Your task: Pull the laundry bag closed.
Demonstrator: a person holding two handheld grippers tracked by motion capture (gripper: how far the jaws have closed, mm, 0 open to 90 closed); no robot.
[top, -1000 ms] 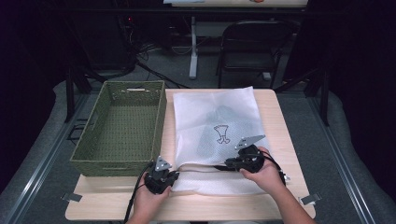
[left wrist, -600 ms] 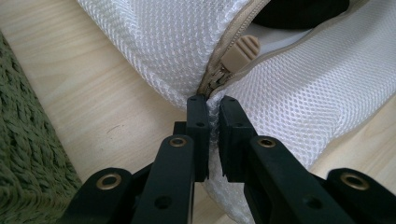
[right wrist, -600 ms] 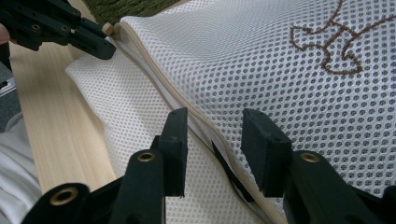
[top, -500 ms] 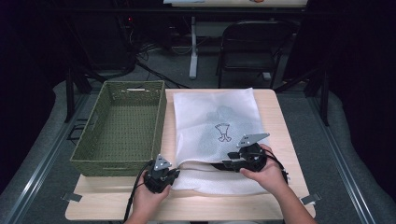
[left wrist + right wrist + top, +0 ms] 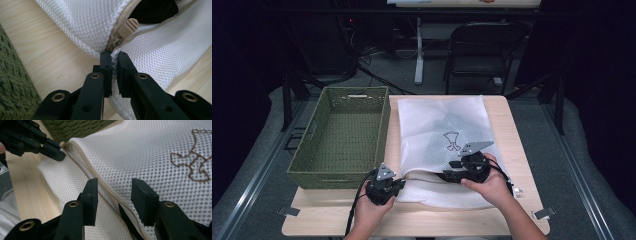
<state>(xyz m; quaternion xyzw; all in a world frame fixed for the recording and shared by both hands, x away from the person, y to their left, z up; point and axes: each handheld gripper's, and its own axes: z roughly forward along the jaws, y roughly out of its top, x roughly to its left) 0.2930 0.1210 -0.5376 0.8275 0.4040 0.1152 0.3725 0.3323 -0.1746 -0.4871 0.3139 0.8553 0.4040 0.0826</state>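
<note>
mesh bag pinched at its zipper corner, right tongs spread over the seam

a white mesh bag (image 5: 444, 135) lay flat on the wooden table (image 5: 507, 120), just to the right of a green woven basket (image 5: 343, 135). its near edge reached almost to the person's side of the table, and a small brown emblem (image 5: 452, 141) showed on its upper face.

the left gripper (image 5: 398, 186) sat at the bag's near left corner. in the left gripper view its jaws were pressed together on a fold of the mesh (image 5: 113, 72) right at the end of the zipper (image 5: 113, 43). the tan zipper pull (image 5: 128, 27) stood just beyond the jaw tips, and the zipper gaped open behind it, with something dark (image 5: 155, 10) visible inside the bag.

the right gripper (image 5: 451, 176) rested on the bag near the middle of its near edge, held in the right hand (image 5: 489, 185). in the right gripper view its jaws stood spread apart, one on each side of the tan zipper seam (image 5: 100, 182), gripping nothing. whether the jaw tips touched the mesh could not be told. that view also showed the emblem (image 5: 192, 165) to the right, the left gripper (image 5: 56, 153) farther off at the bag's corner, and the basket (image 5: 75, 127) behind it.

the two grippers were near each other along the same edge of the bag, apart and not touching.
</note>
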